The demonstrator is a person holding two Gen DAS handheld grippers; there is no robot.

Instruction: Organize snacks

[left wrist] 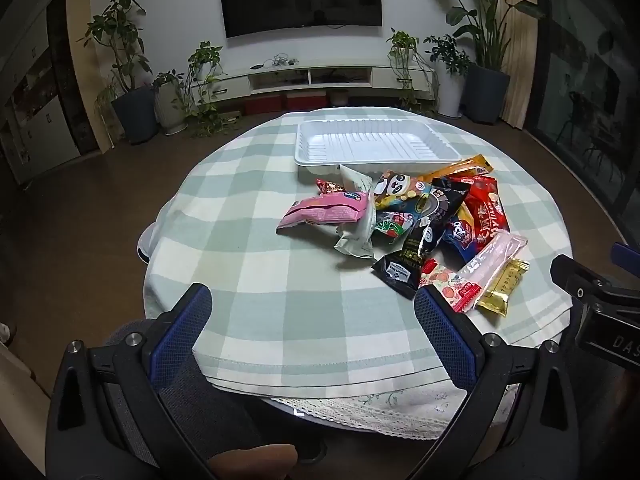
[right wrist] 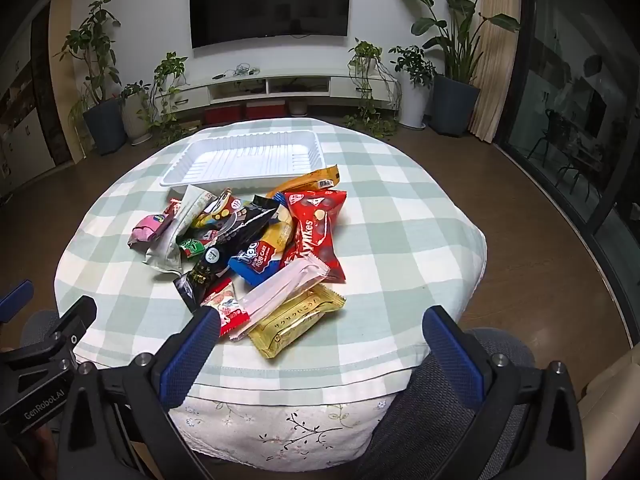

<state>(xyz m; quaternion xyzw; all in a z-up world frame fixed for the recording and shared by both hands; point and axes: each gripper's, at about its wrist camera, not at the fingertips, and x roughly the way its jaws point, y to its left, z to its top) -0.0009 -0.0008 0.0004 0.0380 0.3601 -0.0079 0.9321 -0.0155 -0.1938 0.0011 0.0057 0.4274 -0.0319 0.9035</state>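
Nearest to the cameras, both tongs are released and wide, holding nothing: the left tongs [left wrist: 312, 328] hang over the near edge of the surface [left wrist: 280, 280], and the right tongs [right wrist: 320, 344] hang a little beside them. Just beyond, the snack pile [right wrist: 248, 248] lies in the middle, and the gold packet [right wrist: 296, 320] and the pink-white stick packet [right wrist: 284, 288] are the closest, at about 11 o'clock from the right tongs. Behind the pile, at 12 o'clock, the white tray [right wrist: 240, 156] stands empty.

I think it is best to begin with the gold packet: it lies flat and free at the edge. Close on its short side, lift cleanly, and carry it over the pile to the tray.
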